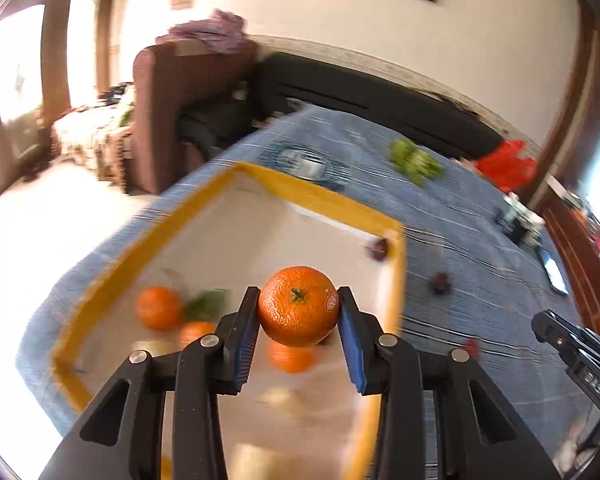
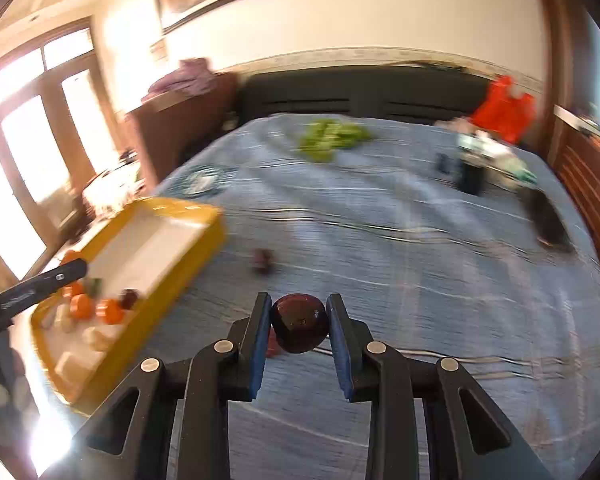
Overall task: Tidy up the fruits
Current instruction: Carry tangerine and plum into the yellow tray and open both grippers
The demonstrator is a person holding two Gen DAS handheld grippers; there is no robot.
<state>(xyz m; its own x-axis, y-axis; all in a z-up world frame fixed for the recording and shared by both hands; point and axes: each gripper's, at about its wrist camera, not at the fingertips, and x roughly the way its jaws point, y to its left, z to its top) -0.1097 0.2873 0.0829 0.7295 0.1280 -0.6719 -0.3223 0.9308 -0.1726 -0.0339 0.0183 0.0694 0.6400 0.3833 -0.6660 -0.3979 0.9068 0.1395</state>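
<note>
1. Right now the left gripper [image 1: 299, 307] is squeezing an orange [image 1: 298, 305] between its two blue pads, stem side facing the camera.
2. That orange hangs just above the tray [image 1: 324, 196], over the side where three more oranges [image 1: 159, 307] and a green leaf lie. It is round, so it has no long side to line up.
3. The right gripper [image 2: 299, 323] is squeezing a dark plum [image 2: 299, 323]. It hangs above the blue cloth [image 2: 420, 280], off to the right of the tray.
4. So the left hand is the nearer one to the tray. I think the orange only needs to go down and be let go, while the plum must first travel left over the tray's yellow wall.
5. Another dark fruit [image 2: 263, 261] lies on the cloth between the tray and the plum, and one more sits inside the tray by its far corner.
6. Green grapes [image 2: 332, 138] and a red bag [image 2: 504, 112] lie far beyond the tray.
7. The oranges already in the tray could get bumped.
</note>
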